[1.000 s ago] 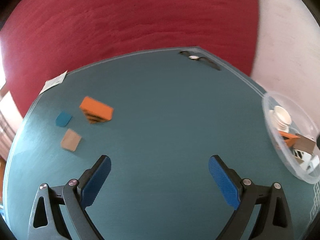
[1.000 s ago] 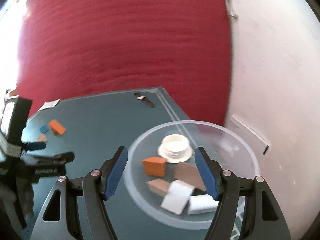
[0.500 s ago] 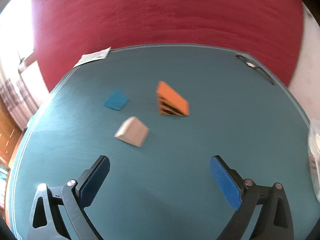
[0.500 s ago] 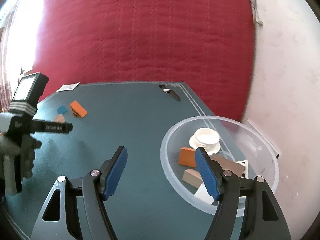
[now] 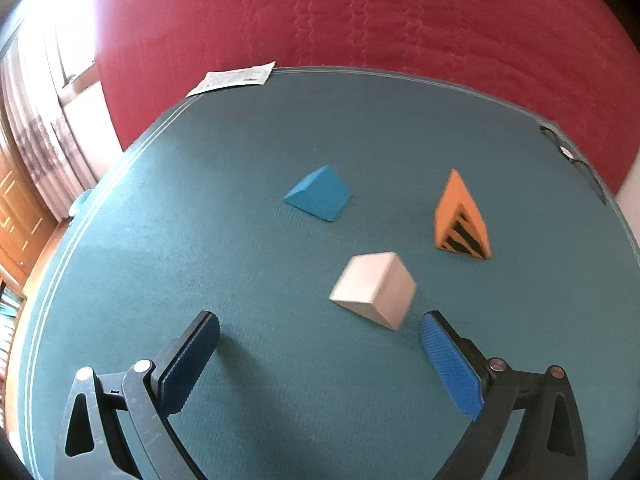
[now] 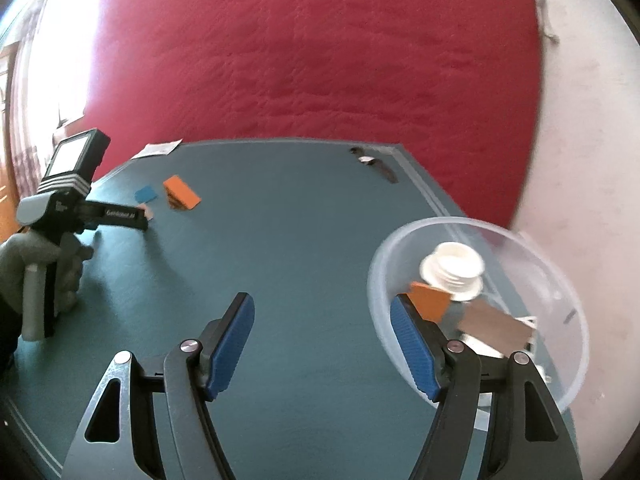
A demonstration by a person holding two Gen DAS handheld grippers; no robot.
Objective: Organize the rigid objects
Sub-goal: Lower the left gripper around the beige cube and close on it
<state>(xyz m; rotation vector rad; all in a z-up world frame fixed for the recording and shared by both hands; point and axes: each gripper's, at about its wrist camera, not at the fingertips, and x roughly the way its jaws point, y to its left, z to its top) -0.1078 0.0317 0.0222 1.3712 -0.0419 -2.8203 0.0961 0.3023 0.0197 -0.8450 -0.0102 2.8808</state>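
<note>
A beige block (image 5: 374, 290) lies on the teal table (image 5: 200, 240) just ahead of my open, empty left gripper (image 5: 320, 344), nearer its right finger. A blue wedge (image 5: 320, 194) and an orange block with black stripes (image 5: 460, 218) lie farther back. In the right wrist view my right gripper (image 6: 322, 322) is open and empty above the table, left of a clear plastic bowl (image 6: 560, 280). The bowl holds a white cap (image 6: 454, 270), an orange block (image 6: 430, 300), a brown block (image 6: 496, 326) and others. The left gripper (image 6: 120, 214) shows there by the loose blocks.
A white paper packet (image 5: 234, 78) lies at the table's far left edge. A dark watch (image 6: 374, 164) lies at the far right corner. A red padded wall (image 6: 320, 60) rises behind the table; a white wall (image 6: 592, 160) stands on the right.
My left gripper has swung left and moved up close to the three loose blocks. My right gripper has drawn back left, away from over the bowl.
</note>
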